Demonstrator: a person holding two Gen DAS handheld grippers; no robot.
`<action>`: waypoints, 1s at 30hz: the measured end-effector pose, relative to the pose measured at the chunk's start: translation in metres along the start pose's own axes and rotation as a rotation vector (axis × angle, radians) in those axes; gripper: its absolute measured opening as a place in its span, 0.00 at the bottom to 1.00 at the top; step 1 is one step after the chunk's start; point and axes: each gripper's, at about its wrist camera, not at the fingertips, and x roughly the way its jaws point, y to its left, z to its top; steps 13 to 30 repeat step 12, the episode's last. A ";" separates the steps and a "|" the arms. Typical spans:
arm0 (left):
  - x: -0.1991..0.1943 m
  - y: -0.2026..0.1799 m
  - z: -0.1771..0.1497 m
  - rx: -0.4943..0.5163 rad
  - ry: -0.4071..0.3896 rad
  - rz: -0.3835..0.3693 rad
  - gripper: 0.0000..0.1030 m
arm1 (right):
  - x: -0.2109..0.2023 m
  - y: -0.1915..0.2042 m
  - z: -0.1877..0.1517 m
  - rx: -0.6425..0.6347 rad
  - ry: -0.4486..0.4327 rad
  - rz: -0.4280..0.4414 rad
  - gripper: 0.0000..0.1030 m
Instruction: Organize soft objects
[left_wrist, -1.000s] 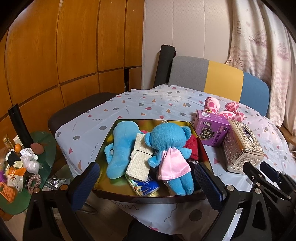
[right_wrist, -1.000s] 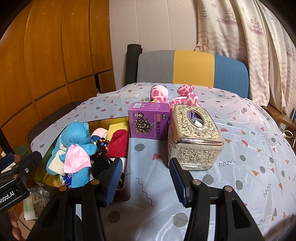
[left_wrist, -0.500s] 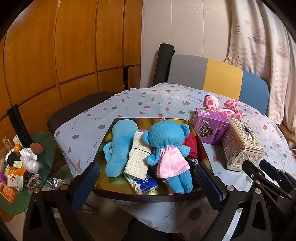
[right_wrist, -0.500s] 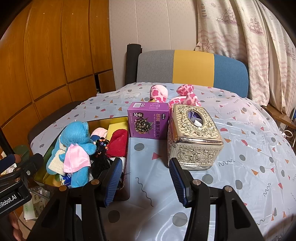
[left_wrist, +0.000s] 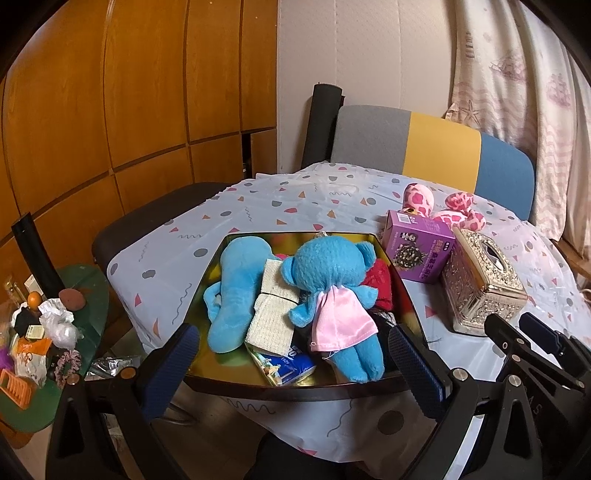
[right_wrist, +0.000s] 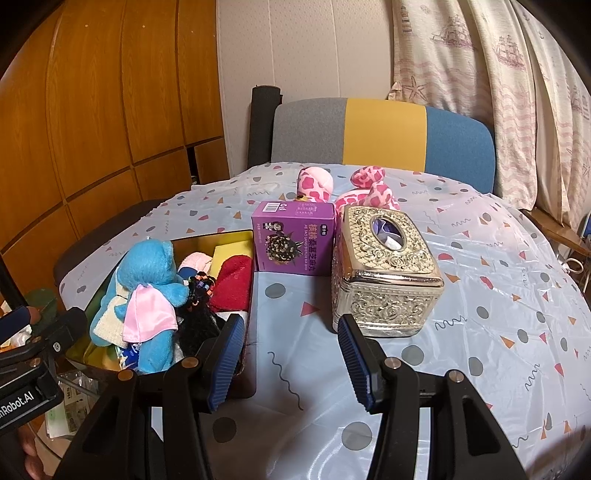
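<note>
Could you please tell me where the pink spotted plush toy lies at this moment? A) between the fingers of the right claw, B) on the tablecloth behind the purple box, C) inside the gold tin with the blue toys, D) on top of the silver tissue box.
B: the pink spotted plush toy lies on the tablecloth just behind the purple box, outside the gold tin.

A home living room: wood-panelled wall (left_wrist: 110, 110), patterned curtain (right_wrist: 498, 92), and tablecloth-covered table (right_wrist: 480, 295)
</note>
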 end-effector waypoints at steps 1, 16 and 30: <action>0.000 0.000 0.000 0.001 0.003 -0.002 1.00 | 0.000 0.000 0.000 0.000 0.001 0.000 0.52; 0.003 -0.004 -0.002 0.028 -0.003 -0.006 0.98 | 0.006 -0.008 -0.002 0.026 0.021 -0.010 0.52; 0.003 -0.004 -0.002 0.028 -0.003 -0.006 0.98 | 0.006 -0.008 -0.002 0.026 0.021 -0.010 0.52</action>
